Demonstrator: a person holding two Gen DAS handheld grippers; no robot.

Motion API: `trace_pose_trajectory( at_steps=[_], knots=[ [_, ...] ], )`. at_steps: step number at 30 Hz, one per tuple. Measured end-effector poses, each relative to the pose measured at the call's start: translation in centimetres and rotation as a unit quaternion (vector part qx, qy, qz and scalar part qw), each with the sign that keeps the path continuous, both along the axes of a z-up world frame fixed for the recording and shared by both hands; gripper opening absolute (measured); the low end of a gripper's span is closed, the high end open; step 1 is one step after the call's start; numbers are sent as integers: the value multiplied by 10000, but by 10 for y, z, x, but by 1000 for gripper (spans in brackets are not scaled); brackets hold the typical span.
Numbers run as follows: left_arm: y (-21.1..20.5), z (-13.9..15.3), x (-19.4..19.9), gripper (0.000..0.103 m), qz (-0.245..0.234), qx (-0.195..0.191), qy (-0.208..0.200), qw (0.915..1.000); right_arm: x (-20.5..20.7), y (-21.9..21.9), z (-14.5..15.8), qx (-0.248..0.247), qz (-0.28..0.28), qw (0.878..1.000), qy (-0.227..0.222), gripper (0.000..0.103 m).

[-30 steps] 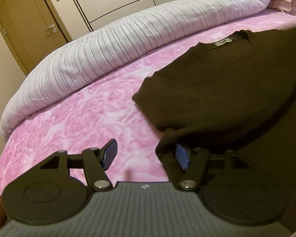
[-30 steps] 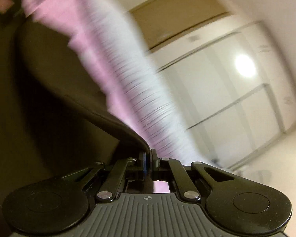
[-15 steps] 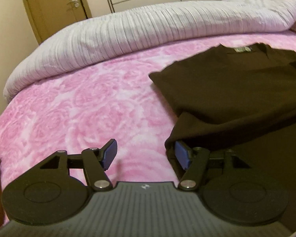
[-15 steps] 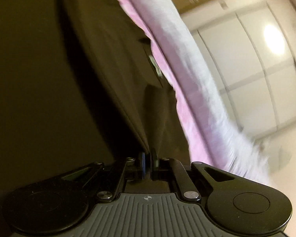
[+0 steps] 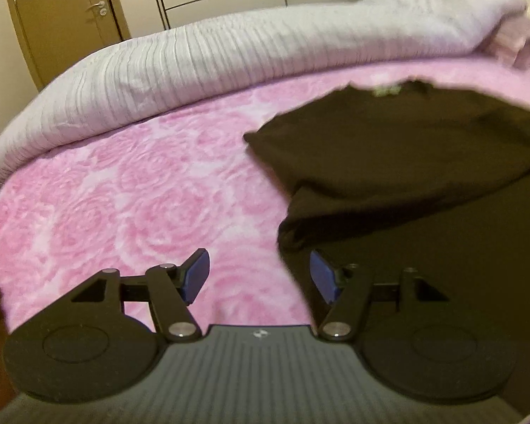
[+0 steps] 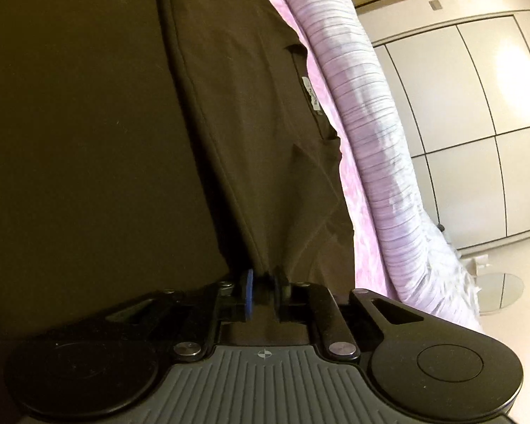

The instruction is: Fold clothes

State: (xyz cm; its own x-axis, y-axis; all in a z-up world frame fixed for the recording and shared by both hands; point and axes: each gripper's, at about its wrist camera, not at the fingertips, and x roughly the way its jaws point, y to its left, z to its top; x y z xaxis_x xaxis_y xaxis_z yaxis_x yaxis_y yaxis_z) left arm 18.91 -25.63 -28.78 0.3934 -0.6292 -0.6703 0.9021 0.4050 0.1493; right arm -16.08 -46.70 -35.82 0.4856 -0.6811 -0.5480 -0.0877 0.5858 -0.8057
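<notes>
Brown fabric: a dark brown knit sweater (image 5: pixel 388 155) with a pale label at the neckline lies on the bed, on a pink rose-patterned bedspread (image 5: pixel 123 190), its neck toward a rolled, lilac ribbed duvet (image 5: pixel 201 70).
Where it lies: toward the right of the left wrist view, with one layer of brown cloth folded over another and a rounded fold edge near the camera.
Left gripper (image 5: pixel 259 275): its blue-padded fingers stand wide apart and hold nothing; it hovers over the bedspread just beside the sweater's near left corner, and the right-hand pad looks to be touching or nearly touching the cloth.
Right gripper (image 6: pixel 265 291): the fingers are nearly together, with dark cloth passing between them; whether they pinch it or have just let go, I cannot tell.
Right-side view: a seamed edge of the sweater (image 6: pixel 208 130) runs away from that gripper toward the neck label.
Done so far: at least one fold appears laid, as cloth lies doubled over the body.
Left to do: judging by the broad spread of fabric, further folds seem needed before it makes a compact bundle.
Background: a brown door (image 5: pixel 63 17) and white wardrobe panels (image 6: pixel 477 106).
</notes>
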Motion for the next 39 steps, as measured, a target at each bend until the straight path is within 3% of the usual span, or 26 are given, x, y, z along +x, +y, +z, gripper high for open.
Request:
trace_pose_trajectory(
  at_steps=[4, 7, 8, 10, 11, 14, 19, 20, 22, 25, 27, 29, 30, 34, 36, 38, 39],
  knots=[
    [-30, 15, 23, 60, 13, -399, 506, 9979, -2, -3, 6, 185, 41, 9996, -194, 9],
    [-71, 3, 44, 55, -113, -316, 951, 9949, -3, 1, 10, 222, 93, 9987, -455, 9],
    [-84, -4, 51, 50, -155, -244, 1158, 9928, -4, 3, 12, 232, 123, 9983, -524, 9],
    [-103, -19, 65, 10, -195, -131, 1480, 9887, -5, 6, 12, 238, 180, 9978, -599, 9],
    [-111, -26, 71, 8, -206, -91, 1588, 9871, -5, 7, 10, 248, 202, 9975, -625, 9],
    [-125, -35, 88, 1, -35, -121, 1347, 9908, -8, 12, 11, 304, 247, 9965, -741, 9],
    [-120, -35, 109, 4, 326, -299, 1520, 9874, -18, 38, 17, 454, 227, 9957, -778, 9],
    [-113, -31, 111, 10, 385, -422, 1729, 9833, -22, 41, 17, 464, 220, 9956, -779, 9],
    [-105, -28, 116, 43, 327, -587, 2077, 9759, -26, 45, 19, 496, 200, 9952, -820, 9],
    [-107, -28, 117, 43, 194, -557, 2289, 9717, -4, 18, 14, 513, 190, 9948, -864, 9],
    [-117, -35, 121, 37, 193, -426, 2329, 9714, 4, 9, 9, 501, 192, 9947, -877, 9],
    [-127, -41, 125, 10, 120, -407, 2364, 9707, 9, 2, 5, 451, 222, 9950, -858, 9],
    [-131, -42, 126, 2, 70, -435, 2320, 9717, 11, 0, 3, 421, 241, 9952, -845, 9],
    [-146, -35, 137, 2, -36, -598, 1907, 9798, 18, -12, -4, 303, 315, 9959, -792, 9],
    [-153, -36, 140, 0, -23, -479, 1745, 9835, 22, -17, -7, 244, 353, 9961, -765, 9],
    [-152, -34, 141, 0, 250, -370, 1380, 9894, 21, -15, -11, 228, 394, 9970, -634, 9],
    [-146, -32, 144, 0, 394, -403, 1394, 9886, 18, -12, -13, 185, 417, 9972, -593, 9]
  ],
)
